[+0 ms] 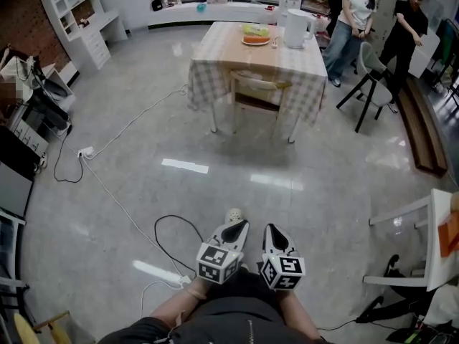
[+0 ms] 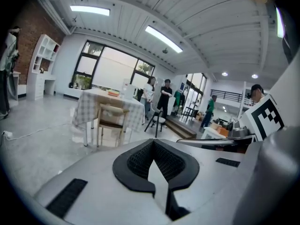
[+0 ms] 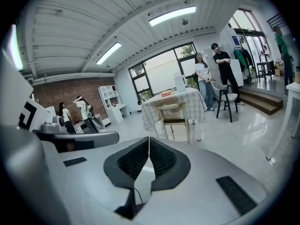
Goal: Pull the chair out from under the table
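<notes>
A light wooden chair (image 1: pixel 259 92) stands pushed in under the table (image 1: pixel 215 52) with the checked cloth, far across the floor; it also shows as the chair (image 2: pixel 111 118) in the left gripper view and the chair (image 3: pixel 173 118) in the right gripper view. My left gripper (image 1: pixel 237 226) and right gripper (image 1: pixel 272 229) are side by side close to my body, well short of the chair. Both are shut with nothing between the jaws, as seen at the left gripper (image 2: pixel 152 144) and right gripper (image 3: pixel 148 142).
A white kettle (image 1: pixel 296 29) and a plate of food (image 1: pixel 256 39) sit on the table. Two people (image 1: pixel 355 20) stand at the back right by a black-legged chair (image 1: pixel 373 81). Cables (image 1: pixel 107 192) and a power strip cross the floor on the left. A white table (image 1: pixel 419 242) stands at right.
</notes>
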The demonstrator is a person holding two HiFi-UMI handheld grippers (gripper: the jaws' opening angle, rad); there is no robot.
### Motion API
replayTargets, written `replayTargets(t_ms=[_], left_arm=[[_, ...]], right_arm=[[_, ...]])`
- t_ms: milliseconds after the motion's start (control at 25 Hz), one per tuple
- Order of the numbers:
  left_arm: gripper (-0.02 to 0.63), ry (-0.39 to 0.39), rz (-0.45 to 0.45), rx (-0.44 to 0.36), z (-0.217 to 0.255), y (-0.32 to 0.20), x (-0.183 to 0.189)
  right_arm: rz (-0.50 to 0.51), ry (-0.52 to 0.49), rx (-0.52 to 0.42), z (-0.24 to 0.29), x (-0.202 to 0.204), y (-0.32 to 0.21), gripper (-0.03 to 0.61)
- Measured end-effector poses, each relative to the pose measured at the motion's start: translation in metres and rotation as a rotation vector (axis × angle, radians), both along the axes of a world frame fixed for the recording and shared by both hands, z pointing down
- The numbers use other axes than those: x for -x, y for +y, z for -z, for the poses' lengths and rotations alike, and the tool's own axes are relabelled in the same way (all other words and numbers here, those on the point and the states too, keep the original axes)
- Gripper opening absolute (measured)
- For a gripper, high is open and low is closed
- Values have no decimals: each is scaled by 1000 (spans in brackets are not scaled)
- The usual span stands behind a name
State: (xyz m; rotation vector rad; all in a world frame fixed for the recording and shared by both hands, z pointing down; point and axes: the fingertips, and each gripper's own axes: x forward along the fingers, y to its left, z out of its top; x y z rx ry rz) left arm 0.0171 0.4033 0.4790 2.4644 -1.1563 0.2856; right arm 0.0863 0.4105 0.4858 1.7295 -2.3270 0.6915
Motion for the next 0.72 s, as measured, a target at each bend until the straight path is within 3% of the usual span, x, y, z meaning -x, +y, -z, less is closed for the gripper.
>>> replayTargets(t_ms=[720], left_arm=[[8,-17,-55,-18,25,-165,3]], right_arm=[[-7,-3,-12,30,7,-171,14]])
